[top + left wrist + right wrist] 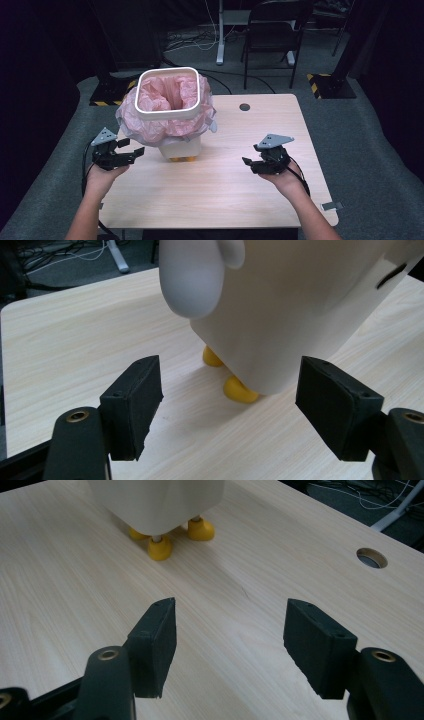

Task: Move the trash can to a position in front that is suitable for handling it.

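Note:
A small white bin (181, 147) on yellow feet (160, 549) stands at the back left of the wooden table (225, 190). A pink bag (165, 97) lines it and spills over the white rim (167, 115). My left gripper (131, 147) hovers open just left of the bin, pointing at it. In the left gripper view the bin's white wall (300, 305) and yellow feet (240, 390) sit close beyond the gripper (227, 405). My right gripper (251, 159) is open to the right of the bin, apart from it, with bare table between its fingers (230, 645).
A round cable hole (244, 107) is in the table near its back edge. A black folding chair (275, 35) and a white desk leg (220, 35) stand on the grey floor beyond the table. Cables lie on the floor at the back.

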A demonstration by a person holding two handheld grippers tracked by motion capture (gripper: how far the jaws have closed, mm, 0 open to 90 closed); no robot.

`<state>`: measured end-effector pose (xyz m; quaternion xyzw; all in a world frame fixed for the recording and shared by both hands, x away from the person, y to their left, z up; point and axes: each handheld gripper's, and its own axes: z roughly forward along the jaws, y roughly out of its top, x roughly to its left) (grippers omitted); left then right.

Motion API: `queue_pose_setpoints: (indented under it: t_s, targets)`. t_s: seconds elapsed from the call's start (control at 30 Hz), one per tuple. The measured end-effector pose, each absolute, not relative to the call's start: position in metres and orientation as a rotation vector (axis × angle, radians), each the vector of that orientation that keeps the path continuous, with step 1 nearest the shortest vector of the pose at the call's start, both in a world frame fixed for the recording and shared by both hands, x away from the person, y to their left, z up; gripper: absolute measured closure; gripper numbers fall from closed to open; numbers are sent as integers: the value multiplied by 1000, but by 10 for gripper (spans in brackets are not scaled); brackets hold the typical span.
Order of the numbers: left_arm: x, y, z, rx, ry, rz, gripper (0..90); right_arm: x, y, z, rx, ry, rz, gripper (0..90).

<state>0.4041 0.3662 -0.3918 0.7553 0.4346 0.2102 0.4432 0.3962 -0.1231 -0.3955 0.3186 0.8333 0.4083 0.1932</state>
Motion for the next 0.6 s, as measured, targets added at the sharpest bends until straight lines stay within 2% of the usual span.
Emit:
queue_pose_setpoints:
  t_s: [0.6]
  targets:
    - [411, 370, -376, 1874, 1065, 540, 291, 415, -98, -383, 853, 2357, 1218, 382]
